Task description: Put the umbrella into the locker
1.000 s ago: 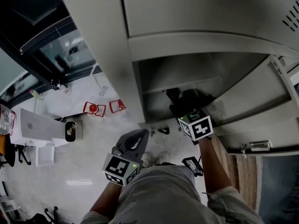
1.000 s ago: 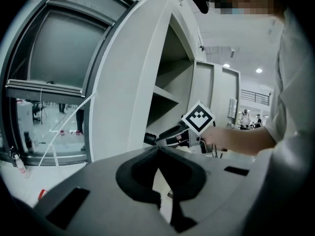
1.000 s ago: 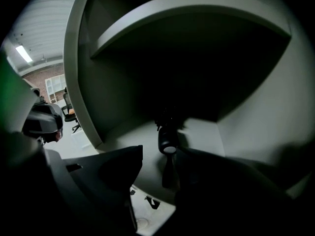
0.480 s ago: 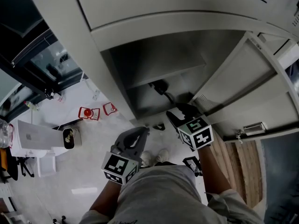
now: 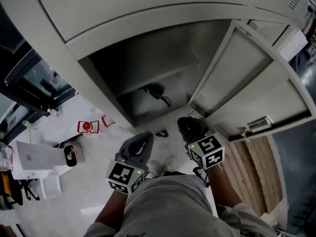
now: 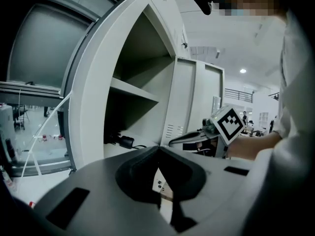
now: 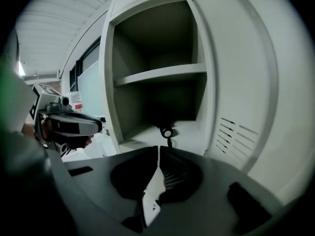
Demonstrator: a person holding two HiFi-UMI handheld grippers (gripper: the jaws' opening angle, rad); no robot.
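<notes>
Umbrella [image 5: 157, 94] lies in the locker [image 5: 163, 53], dark, its shape indistinct.

You're in what looks like a large open workplace, an office or lab hall. A bank of grey metal lockers [image 5: 148, 23] fills the far side, and a dark-framed glass partition [image 5: 39, 83] runs off to the left. The floor [image 5: 79, 186] is pale and glossy. Ceiling lights [image 6: 242, 71] shine above a distant railing [image 6: 237, 94].

Open locker [image 5: 148, 48], umbrella [image 5: 157, 94] low inside
</notes>
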